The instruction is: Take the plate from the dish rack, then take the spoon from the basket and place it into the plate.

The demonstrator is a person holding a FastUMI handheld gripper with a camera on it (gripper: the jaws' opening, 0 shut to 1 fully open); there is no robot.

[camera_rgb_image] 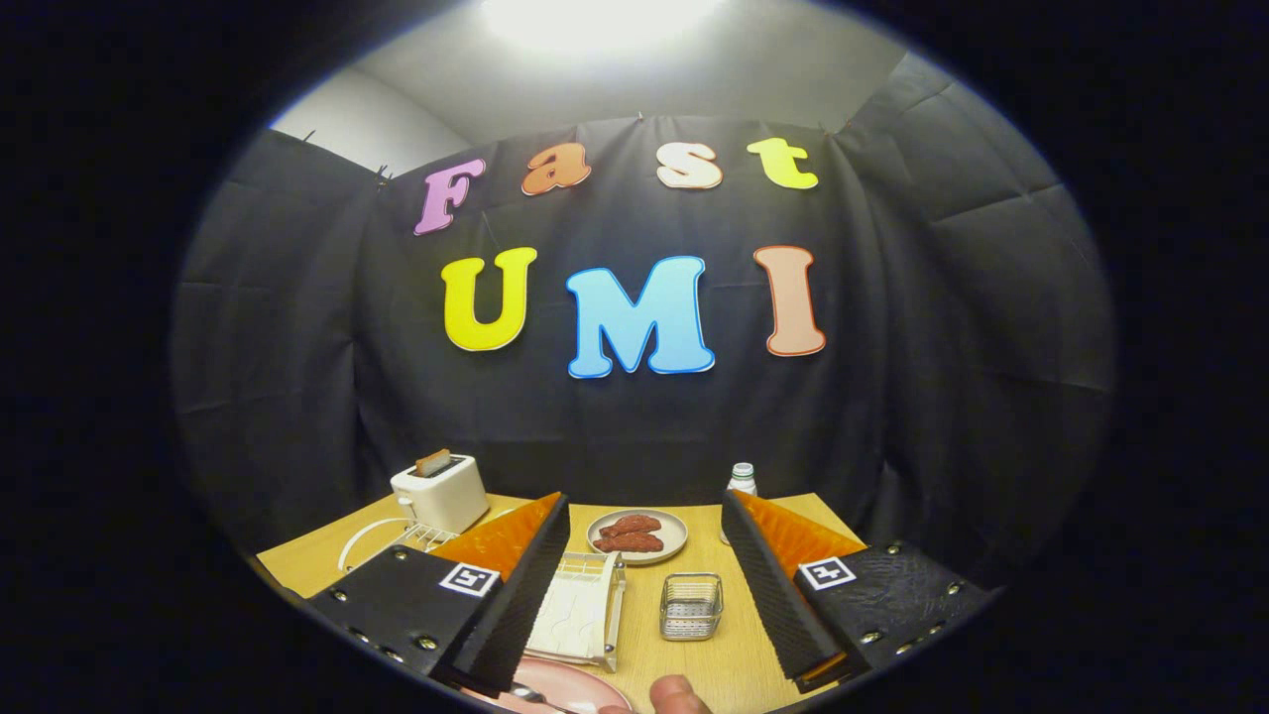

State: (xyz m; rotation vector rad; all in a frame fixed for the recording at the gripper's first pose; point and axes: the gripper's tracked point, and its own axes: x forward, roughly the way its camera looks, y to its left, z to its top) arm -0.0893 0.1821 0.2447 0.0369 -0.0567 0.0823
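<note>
Pale wood-grain table [694, 635] carries the whole layout. The gripper [644, 511] rides above it with fingers spread wide and nothing held between them.

Findings, read as a clock about the gap between the fingers:
- Dish rack [580, 610], white, slatted, just inside the left finger at about 7 o'clock. Its slots look empty.
- Pink plate [560, 686], smooth and glossy, flat on the table at 6 o'clock below the rack, with a metallic spoon [525, 694] lying on it at its near edge, partly hidden by the finger.
- Basket [691, 605], fine wire mesh, square with rounded corners, at 5 o'clock between the fingers. It appears empty.
- A fingertip [677, 694] of a person's hand shows at 6 o'clock, just beside the plate.
- Grey round dish [637, 535] with two reddish-brown pieces at 12 o'clock, just ahead of the fingertips.
- White toaster [439, 493] with a slice in its slot at 10 o'clock; white-capped bottle [740, 480] at 1 o'clock.

Judgement: both task steps appear done. To finish well, lift the open gripper straight up and back, keeping the left finger clear of the rack's rim and the plate's edge so the spoon is not nudged off.
</note>
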